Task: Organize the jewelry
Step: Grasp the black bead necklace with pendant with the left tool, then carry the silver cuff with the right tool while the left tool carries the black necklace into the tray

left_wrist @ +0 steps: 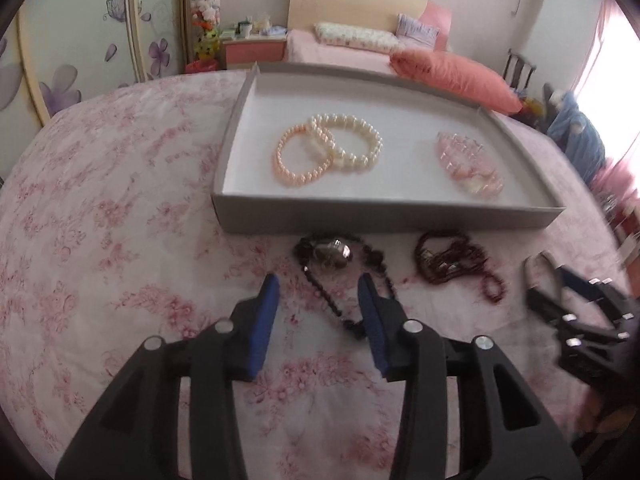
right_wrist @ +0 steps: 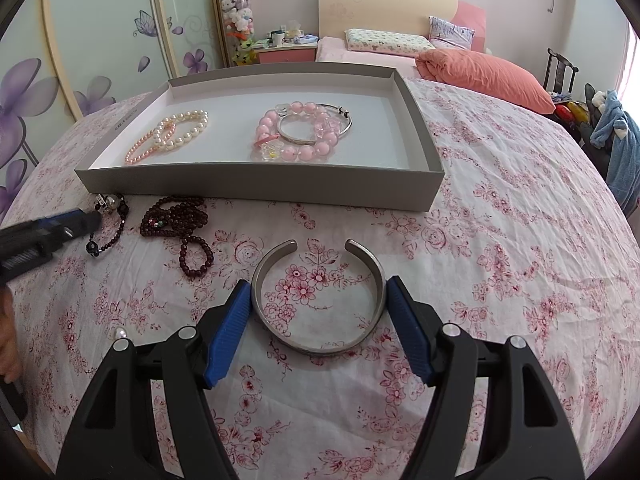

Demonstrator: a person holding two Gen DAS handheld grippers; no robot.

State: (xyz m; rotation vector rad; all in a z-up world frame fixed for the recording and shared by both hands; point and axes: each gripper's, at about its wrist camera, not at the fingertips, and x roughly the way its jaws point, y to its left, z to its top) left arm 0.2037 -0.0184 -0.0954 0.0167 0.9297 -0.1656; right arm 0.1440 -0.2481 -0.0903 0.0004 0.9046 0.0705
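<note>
The right gripper stands wide, its blue pads touching either side of a silver cuff bangle on the floral bedspread. The left gripper gapes over a black bead necklace. Beyond, dark red beads lie before the grey tray holding pearl bracelets and pink bead bracelets.

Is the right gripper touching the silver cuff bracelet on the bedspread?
Cannot tell. In the right wrist view the right gripper straddles the silver cuff; its blue pads sit right against the band, with no plain gap or contact.
</note>
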